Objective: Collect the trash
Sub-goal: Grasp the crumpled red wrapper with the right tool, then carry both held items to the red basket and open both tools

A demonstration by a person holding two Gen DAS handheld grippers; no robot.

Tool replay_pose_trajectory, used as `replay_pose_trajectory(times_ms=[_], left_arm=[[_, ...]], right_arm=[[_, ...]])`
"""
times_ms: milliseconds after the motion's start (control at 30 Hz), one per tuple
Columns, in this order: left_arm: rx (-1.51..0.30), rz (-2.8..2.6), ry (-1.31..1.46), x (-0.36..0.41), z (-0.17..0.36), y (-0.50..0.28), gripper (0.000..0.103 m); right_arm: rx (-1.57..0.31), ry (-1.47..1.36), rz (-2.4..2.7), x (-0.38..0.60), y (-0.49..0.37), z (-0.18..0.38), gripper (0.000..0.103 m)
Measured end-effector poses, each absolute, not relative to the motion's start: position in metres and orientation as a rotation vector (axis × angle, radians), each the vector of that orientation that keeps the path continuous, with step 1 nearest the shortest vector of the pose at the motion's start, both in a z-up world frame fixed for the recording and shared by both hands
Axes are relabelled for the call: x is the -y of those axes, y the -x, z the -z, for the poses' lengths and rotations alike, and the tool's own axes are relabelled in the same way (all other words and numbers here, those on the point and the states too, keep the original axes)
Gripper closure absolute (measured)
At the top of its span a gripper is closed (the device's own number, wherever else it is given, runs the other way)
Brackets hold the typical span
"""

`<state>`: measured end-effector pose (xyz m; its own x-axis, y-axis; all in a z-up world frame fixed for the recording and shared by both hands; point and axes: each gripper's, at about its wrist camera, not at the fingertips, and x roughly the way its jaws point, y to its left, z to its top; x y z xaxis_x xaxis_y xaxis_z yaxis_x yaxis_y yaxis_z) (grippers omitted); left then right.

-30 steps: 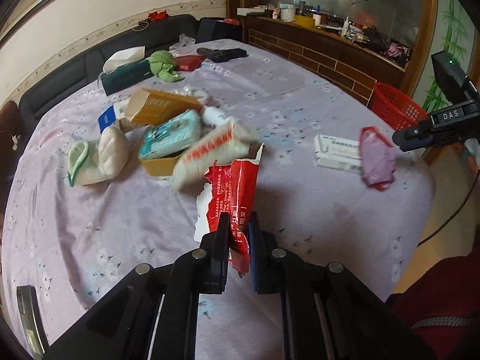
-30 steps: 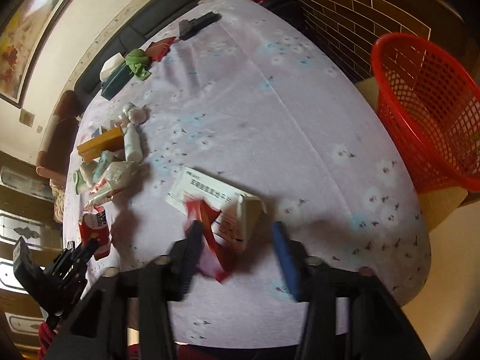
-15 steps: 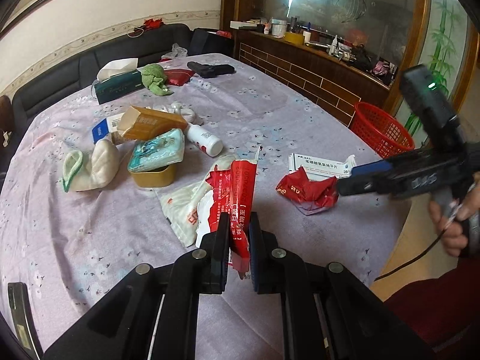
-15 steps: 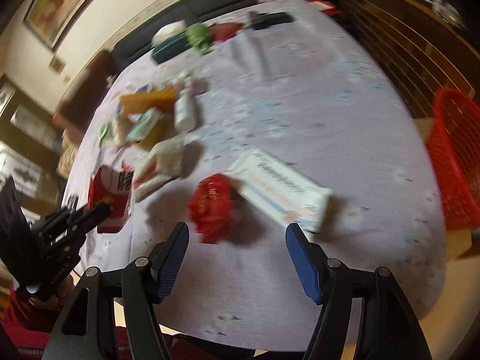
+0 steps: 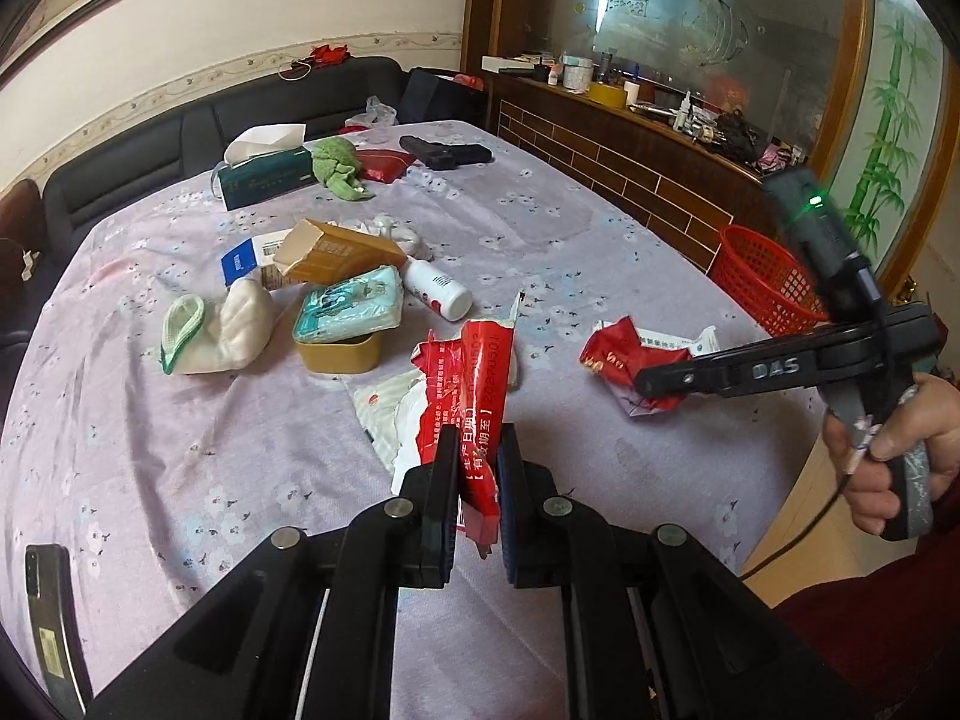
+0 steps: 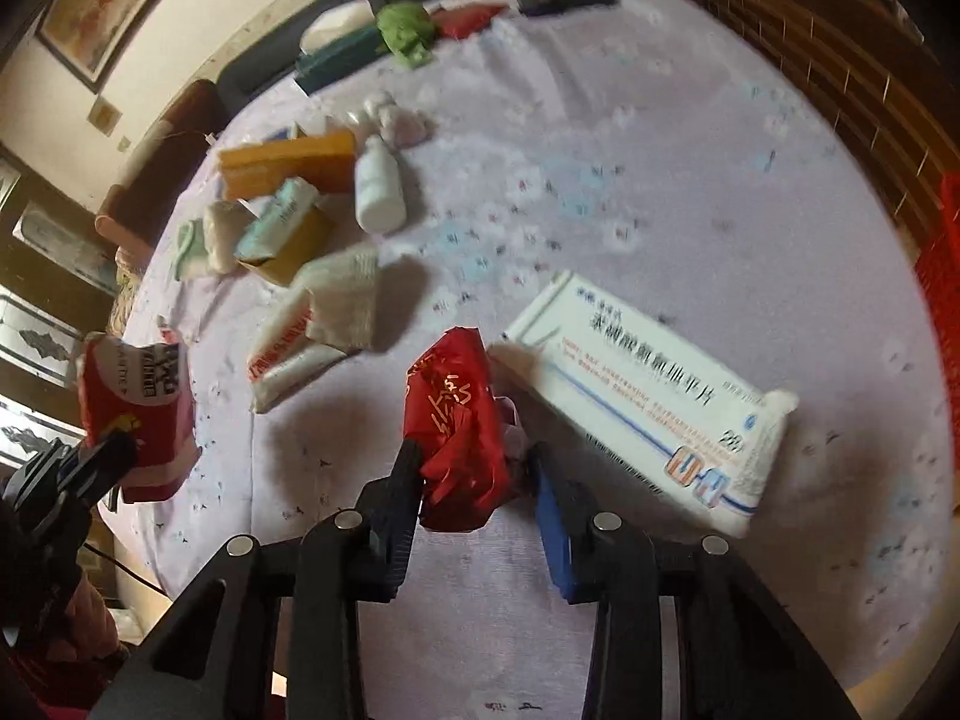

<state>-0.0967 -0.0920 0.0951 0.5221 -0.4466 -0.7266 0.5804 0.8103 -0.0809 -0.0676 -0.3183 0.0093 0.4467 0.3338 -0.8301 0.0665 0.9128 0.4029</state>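
Note:
My left gripper [image 5: 477,468] is shut on a torn red carton [image 5: 480,384] and holds it above the purple tablecloth; it also shows in the right wrist view [image 6: 135,402]. My right gripper [image 6: 474,480] is open, its jaws either side of a crumpled red wrapper [image 6: 462,432] that lies on the cloth beside a white medicine box [image 6: 648,402]. In the left wrist view the right gripper [image 5: 648,381] reaches onto that wrapper [image 5: 618,354].
A red basket [image 5: 762,276] stands past the table's far right edge. A heap of boxes, a white bottle [image 5: 435,288], a tin [image 5: 345,339] and a cloth pouch [image 5: 222,330] lies mid-table. A white wrapper [image 6: 318,324] lies left of the red one. A phone [image 5: 51,618] lies near left.
My right gripper has come down over the red wrapper and its jaws have narrowed around it. The left gripper still holds the red carton, nearly still.

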Motion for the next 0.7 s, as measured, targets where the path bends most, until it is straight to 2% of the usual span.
replay_pose_trajectory(times_ms=[333, 700], left_arm=[[-0.783, 0.674, -0.188, 0.149, -0.11, 0.099, 0.092], [-0.747, 0.924, -0.262, 0.284, -0.142, 0.106, 0.092]], right_arm=[[-1.012, -0.443, -0.183, 0.363, 0.095, -0.054, 0.065], [-0.875, -0.605, 0.036, 0.495, 0.149, -0.085, 0.064]])
